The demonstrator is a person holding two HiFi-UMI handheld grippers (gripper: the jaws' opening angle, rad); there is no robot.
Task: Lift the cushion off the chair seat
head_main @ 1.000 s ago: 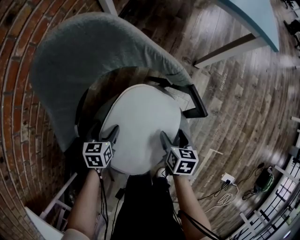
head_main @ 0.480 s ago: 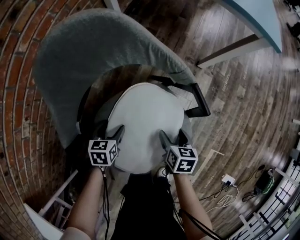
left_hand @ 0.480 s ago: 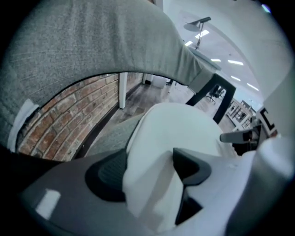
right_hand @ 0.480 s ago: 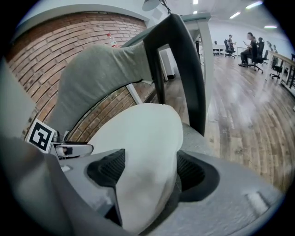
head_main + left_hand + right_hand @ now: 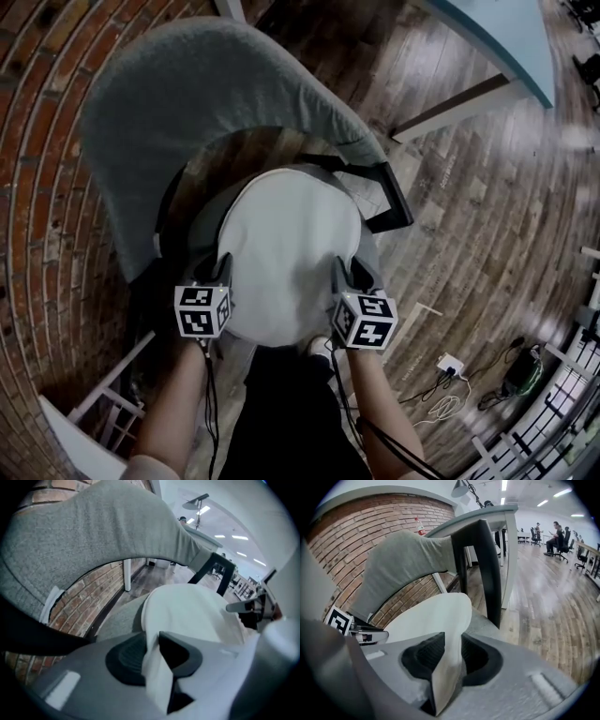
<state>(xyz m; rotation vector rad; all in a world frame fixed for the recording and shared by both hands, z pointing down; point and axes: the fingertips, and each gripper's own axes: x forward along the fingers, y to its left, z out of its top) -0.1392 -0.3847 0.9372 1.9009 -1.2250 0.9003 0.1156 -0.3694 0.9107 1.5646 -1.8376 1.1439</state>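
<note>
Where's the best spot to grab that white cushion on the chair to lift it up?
Pinch the cushion by its thin front rim, one gripper at each front corner, coming from the front of the chair: the grey backrest curves round the back and sides. The left gripper and right gripper have just closed their jaws on that rim.

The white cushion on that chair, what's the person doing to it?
A person holds a gripper in each hand. The left gripper and the right gripper have just been closing their jaws, and each now pinches the near edge of the white cushion, one on each side. The cushion lies on the grey chair, not yet lifted off.
</note>
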